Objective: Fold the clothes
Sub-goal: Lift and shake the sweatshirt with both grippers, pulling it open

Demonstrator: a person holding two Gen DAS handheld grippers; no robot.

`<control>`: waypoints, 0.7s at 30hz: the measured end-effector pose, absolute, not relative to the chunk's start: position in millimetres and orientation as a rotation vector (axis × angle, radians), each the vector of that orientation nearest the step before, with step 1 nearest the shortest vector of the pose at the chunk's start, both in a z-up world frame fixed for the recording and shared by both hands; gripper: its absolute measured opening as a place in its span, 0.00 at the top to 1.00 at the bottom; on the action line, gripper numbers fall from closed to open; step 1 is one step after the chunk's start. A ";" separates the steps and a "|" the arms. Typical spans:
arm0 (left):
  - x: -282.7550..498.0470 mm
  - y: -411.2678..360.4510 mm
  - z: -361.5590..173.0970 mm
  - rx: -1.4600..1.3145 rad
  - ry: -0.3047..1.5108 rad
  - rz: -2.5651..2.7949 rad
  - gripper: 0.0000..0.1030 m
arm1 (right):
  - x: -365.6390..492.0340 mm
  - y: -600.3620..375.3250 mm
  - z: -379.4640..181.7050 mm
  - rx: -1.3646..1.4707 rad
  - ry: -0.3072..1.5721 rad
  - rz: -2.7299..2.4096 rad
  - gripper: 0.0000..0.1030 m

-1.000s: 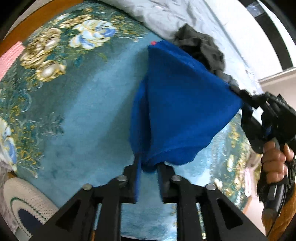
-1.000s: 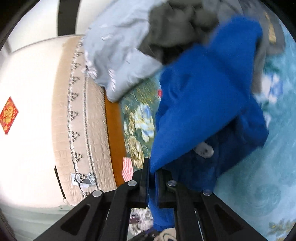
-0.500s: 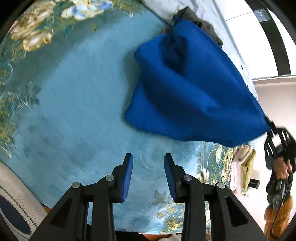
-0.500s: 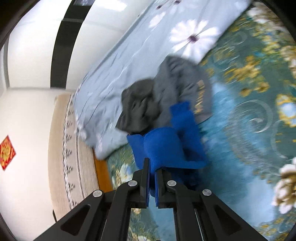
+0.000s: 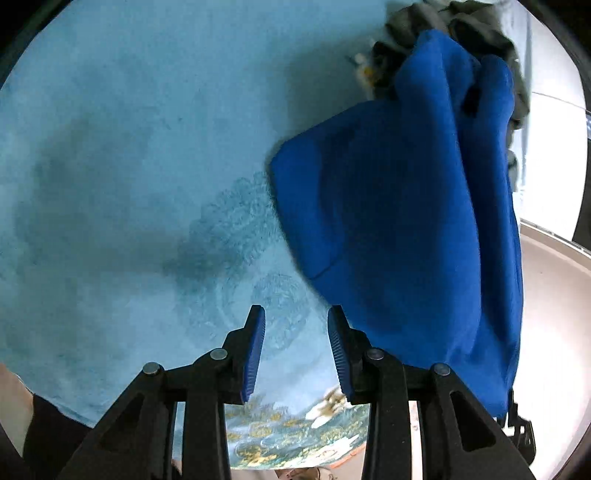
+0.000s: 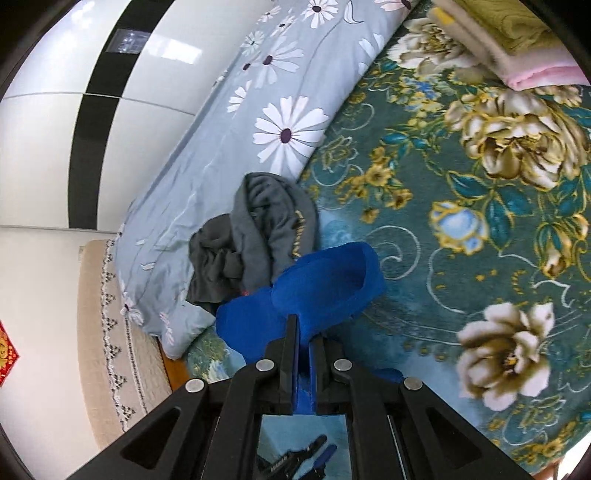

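A blue garment (image 5: 406, 221) lies partly on the teal floral blanket (image 5: 129, 147) and rises toward the lower right of the left wrist view. My left gripper (image 5: 295, 314) hangs open just above the blanket, left of the garment's edge, with nothing between its blue pads. My right gripper (image 6: 303, 332) is shut on a fold of the blue garment (image 6: 325, 280), which bunches up just ahead of the fingers. A heap of grey clothes (image 6: 255, 236) lies behind it, also seen as grey clothes (image 5: 476, 22) past the garment's far end.
A grey daisy-print duvet (image 6: 258, 110) runs along the far side of the blanket (image 6: 461, 221). A stack of folded cloths (image 6: 517, 48), yellow-green, cream and pink, sits at the top right. A beige padded headboard (image 6: 107, 332) stands at the left.
My left gripper let go of the blue garment, opened and sank toward the blanket. My right gripper swung away sideways, still shut on the garment, which now lies stretched out to the right.
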State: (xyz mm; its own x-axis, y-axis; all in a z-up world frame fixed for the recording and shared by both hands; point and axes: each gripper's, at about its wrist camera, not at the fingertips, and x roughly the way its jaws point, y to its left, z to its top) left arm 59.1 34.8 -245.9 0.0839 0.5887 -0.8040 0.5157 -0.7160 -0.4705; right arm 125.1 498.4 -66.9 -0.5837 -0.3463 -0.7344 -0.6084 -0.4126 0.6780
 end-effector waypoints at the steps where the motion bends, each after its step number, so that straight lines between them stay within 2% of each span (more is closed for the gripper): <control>1: 58.5 37.7 -249.9 -2.267 -1.153 1.724 0.65 | 125.0 498.8 -68.1 -1.340 1.577 2.112 0.96; 7: 55.3 60.4 -276.4 -2.311 -1.218 1.709 0.65 | 121.4 503.3 -78.1 -1.360 1.570 2.102 0.96; 14: 57.7 69.5 -295.9 -2.332 -1.419 1.706 0.64 | 118.5 507.4 -82.7 -1.383 1.559 2.107 0.96; 21: 52.6 78.7 -296.1 -2.333 -1.456 1.736 0.64 | 119.3 509.3 -86.4 -1.394 1.570 2.105 0.96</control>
State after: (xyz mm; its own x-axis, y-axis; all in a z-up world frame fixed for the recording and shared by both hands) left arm 52.6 78.7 -296.1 0.0324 0.5815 -0.8129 0.6995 -0.5942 -0.3971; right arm 119.3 509.3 -86.4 -0.5490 -0.3733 -0.7478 -0.6106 -0.4318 0.6638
